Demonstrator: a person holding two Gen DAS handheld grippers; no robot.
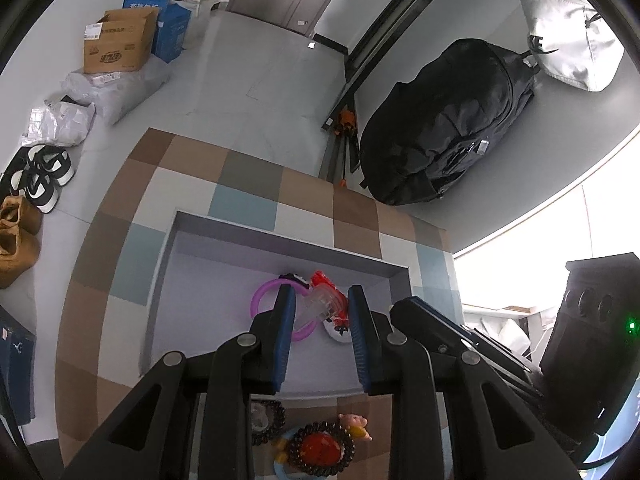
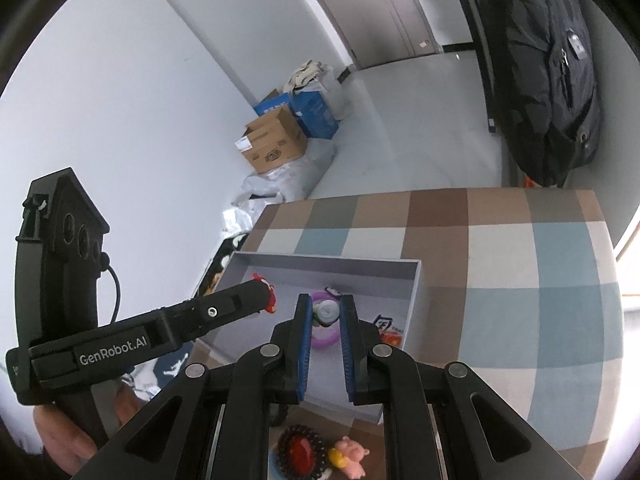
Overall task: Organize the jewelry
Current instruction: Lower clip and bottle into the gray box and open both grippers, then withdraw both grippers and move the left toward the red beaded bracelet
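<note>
I held my left gripper [image 1: 321, 300] over the shallow grey box [image 1: 280, 228] on the checked counter [image 1: 248, 184], its pads closed on a clear plastic piece with red trim [image 1: 326, 300]. My right gripper [image 2: 325, 312] was over the same box, its pads pinched on a small pale round trinket [image 2: 327, 312] whose make I could not tell. A purple bangle [image 1: 262, 300] and a few small pieces already lay in the box. Still outside it, on the counter at the box's near edge, sat a dark beaded bracelet around a red disc [image 1: 322, 450] and a little pink pig charm [image 1: 354, 424].

My judgement was that the step in hand was setting both pieces down inside the box. To do that well I would lower each gripper close to the box floor before letting go, so nothing bounced out or rolled, and place them in the bare stretch beside the bangle, not on top of it. With both grippers crowded over one small box, I would release one at a time and lift straight up, keeping the fingers from knocking each other.

Readable writing: "GenRobot.AI" on the side of my left gripper in the right wrist view. The blue carton [image 1: 172, 28] and the brown cardboard box [image 1: 116, 44] on the floor bore print too small to read.
</note>
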